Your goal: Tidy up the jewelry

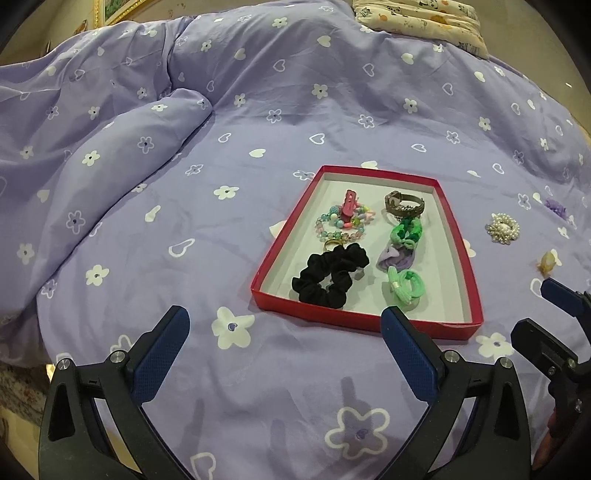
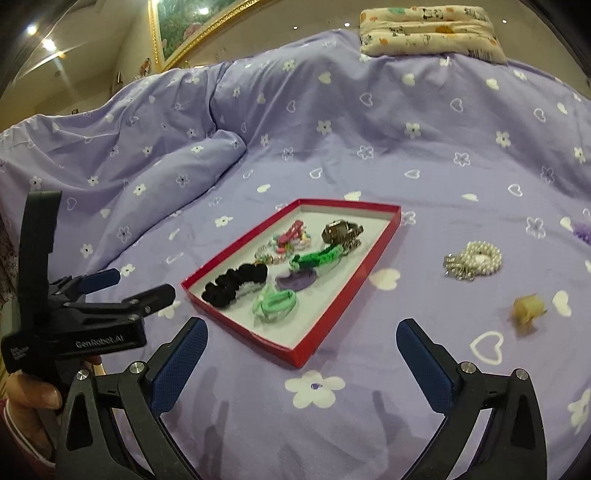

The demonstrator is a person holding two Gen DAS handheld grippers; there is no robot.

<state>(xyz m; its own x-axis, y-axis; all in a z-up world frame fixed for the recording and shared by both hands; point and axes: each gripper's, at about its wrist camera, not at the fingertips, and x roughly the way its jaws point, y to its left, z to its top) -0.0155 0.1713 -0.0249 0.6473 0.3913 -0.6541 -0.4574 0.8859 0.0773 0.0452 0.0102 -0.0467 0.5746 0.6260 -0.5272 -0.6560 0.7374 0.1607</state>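
Left wrist: left gripper [image 1: 284,323] spread wide, holding nothing, low over bedspread [image 1: 258,110]. Red tray [image 1: 369,321] just ahead, holding black scrunchie [image 1: 328,277], green hair ties [image 1: 404,286], bead bracelets [image 1: 341,221]. Pearl bracelet [image 1: 502,228] and yellow clip [image 1: 547,262] loose beyond tray's right edge.

Right wrist: right gripper [image 2: 301,338] released, empty, near tray's [image 2: 303,349] front corner. Pearl bracelet [image 2: 474,260], yellow clip [image 2: 526,308] right of tray, unobstructed. Pillow [image 2: 428,31] at bed's far edge.
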